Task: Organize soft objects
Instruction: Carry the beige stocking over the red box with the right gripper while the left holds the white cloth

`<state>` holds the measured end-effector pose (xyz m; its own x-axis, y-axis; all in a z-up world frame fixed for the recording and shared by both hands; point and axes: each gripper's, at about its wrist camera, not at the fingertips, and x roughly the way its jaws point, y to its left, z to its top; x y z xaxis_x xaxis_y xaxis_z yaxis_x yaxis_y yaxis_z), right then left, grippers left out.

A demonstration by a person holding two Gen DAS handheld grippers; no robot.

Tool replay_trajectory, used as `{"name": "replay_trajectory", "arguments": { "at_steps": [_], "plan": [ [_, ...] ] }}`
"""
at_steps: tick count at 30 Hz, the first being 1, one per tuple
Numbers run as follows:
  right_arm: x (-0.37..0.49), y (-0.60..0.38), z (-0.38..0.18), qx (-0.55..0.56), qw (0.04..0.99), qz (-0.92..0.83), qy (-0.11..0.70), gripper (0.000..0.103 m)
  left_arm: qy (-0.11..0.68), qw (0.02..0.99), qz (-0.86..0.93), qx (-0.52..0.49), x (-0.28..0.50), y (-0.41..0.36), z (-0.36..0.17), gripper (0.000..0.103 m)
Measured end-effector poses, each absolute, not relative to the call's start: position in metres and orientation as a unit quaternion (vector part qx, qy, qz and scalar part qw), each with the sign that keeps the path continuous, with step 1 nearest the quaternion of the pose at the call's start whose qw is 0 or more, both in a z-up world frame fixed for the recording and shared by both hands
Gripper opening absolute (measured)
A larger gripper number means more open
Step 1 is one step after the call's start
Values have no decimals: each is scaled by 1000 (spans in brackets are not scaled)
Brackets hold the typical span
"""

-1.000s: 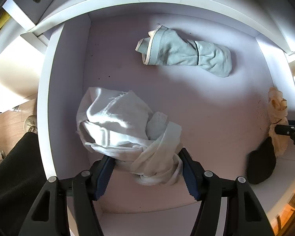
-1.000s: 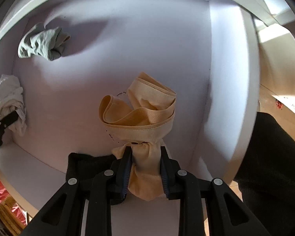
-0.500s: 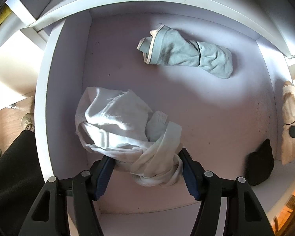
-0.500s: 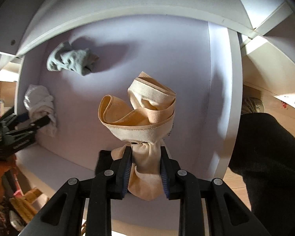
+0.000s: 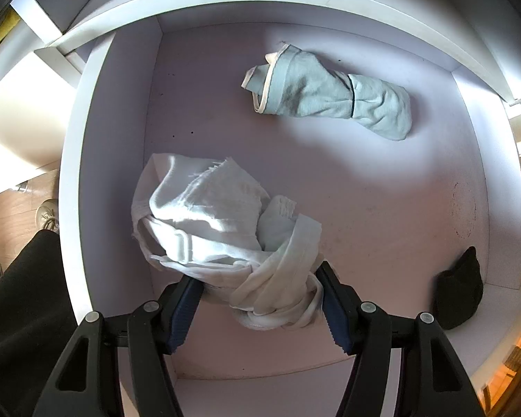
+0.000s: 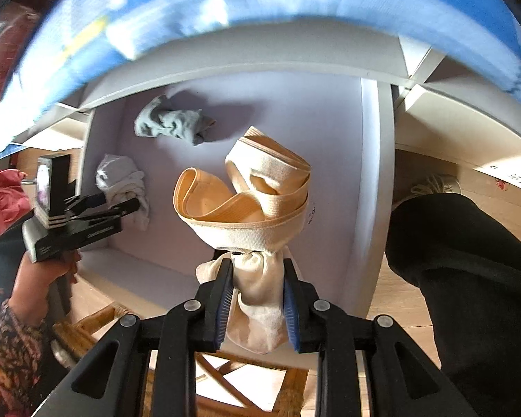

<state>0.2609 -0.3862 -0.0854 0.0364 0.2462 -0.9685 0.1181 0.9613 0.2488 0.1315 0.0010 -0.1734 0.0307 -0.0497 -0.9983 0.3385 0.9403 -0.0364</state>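
Note:
My left gripper (image 5: 260, 299) is shut on a crumpled white cloth (image 5: 218, 222) inside a white shelf cubby (image 5: 364, 191). A rolled grey-green garment (image 5: 330, 93) lies at the cubby's back. A black sock (image 5: 458, 292) lies at the front right. My right gripper (image 6: 257, 292) is shut on a beige elastic garment (image 6: 253, 201) and holds it in the air outside the cubby's front. The right wrist view also shows the left gripper (image 6: 121, 205) at the white cloth (image 6: 125, 180) and the grey-green garment (image 6: 170, 125).
White cubby side walls (image 5: 100, 173) and a right wall (image 6: 368, 180) bound the compartment. A blue object (image 6: 260, 3) lies on the shelf above. A wicker chair (image 6: 225, 382) stands below. A person's dark-clothed leg (image 6: 462, 278) is at the right.
My right gripper has pulled back out of the cubby with the beige garment. The black sock stays inside. My left gripper holds still on the white cloth.

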Motion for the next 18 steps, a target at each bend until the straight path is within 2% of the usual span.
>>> {"name": "replay_trajectory", "arguments": {
  "at_steps": [12, 18],
  "plan": [
    [244, -387, -9, 152, 744, 72, 646, 26, 685, 708, -136, 104, 132, 3, -176, 65],
    [244, -392, 52, 155, 776, 86, 605, 26, 686, 708, -136, 102, 131, 3, -176, 65]
  ]
}}
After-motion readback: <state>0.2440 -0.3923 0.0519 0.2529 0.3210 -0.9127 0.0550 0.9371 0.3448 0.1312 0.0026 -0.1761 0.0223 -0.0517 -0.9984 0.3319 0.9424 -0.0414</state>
